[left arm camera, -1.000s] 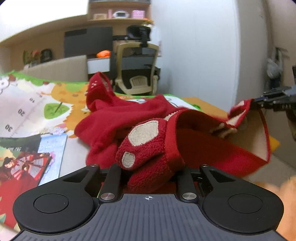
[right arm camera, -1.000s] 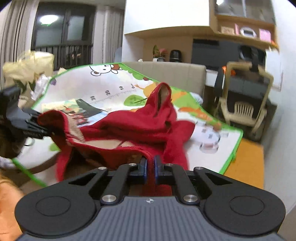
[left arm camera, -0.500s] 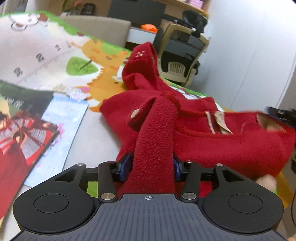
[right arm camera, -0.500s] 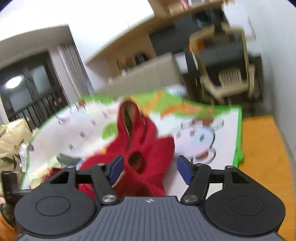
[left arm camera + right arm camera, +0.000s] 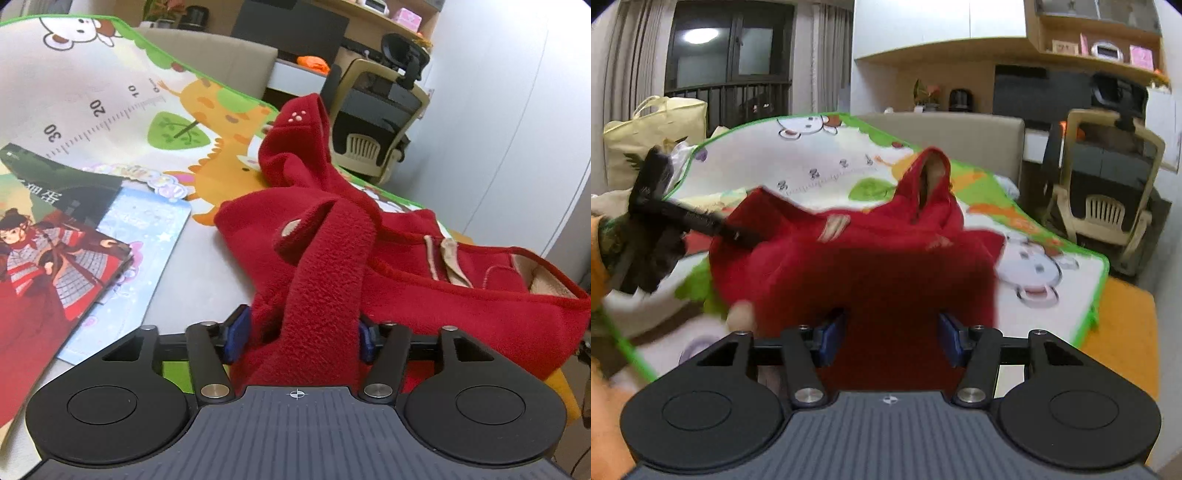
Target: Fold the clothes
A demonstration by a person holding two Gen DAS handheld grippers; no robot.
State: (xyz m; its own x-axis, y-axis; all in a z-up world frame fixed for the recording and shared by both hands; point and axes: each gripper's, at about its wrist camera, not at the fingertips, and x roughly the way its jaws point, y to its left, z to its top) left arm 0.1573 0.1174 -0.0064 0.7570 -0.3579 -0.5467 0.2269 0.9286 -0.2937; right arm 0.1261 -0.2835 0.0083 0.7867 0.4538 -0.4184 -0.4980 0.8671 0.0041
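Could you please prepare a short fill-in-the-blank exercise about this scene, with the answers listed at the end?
1. The garment on the mat is ____ in colour.
2. The number printed nearest the giraffe on the play mat ruler is ____.
3. Between the fingers of the left gripper lies a strip of the ____.
4. The picture book lies to the ____ of the garment in the left wrist view.

Answers: red; 10; garment; left
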